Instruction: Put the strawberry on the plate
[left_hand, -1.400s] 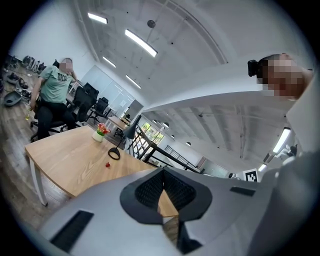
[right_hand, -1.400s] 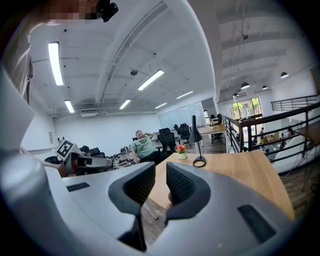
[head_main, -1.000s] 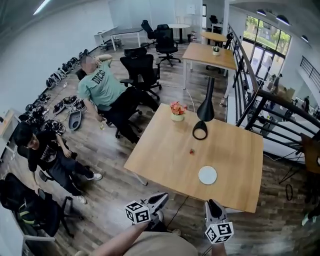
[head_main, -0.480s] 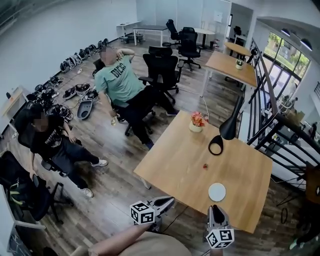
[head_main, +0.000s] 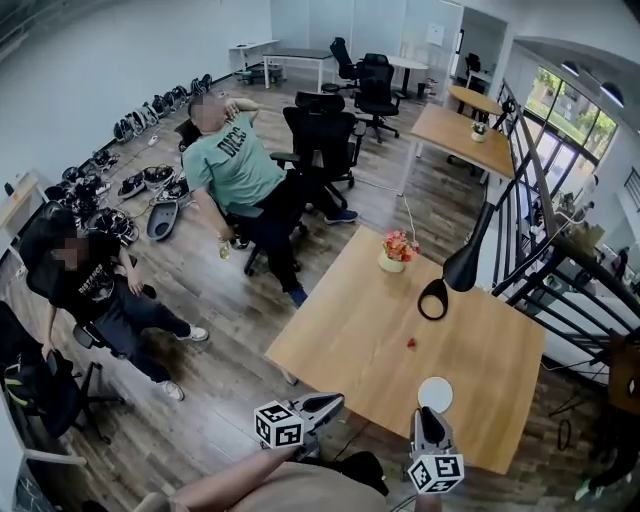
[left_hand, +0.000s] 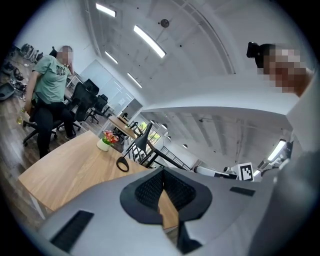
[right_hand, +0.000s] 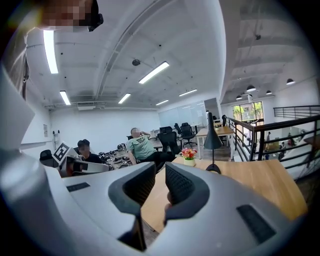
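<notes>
The strawberry (head_main: 411, 342) is only a tiny red speck on the table (head_main: 350, 350), too small to show its shape, and the dark gear (head_main: 140, 125) along the far left wall (head_main: 60, 90) is too small to identify. The forearm (head_main: 230, 485) behind the left gripper (head_main: 336, 403) runs off the near edge, while the hand holding the right gripper (head_main: 428, 416) is hidden under its marker cube (head_main: 435, 472). In the left gripper view that gripper's grey body covers the table's near part

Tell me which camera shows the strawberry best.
The head view. The strawberry shows there as a small red spot on the wooden table, beyond the white plate. The left gripper view and the right gripper view show the tabletop at a low angle, but I cannot make out the strawberry in either.
</notes>
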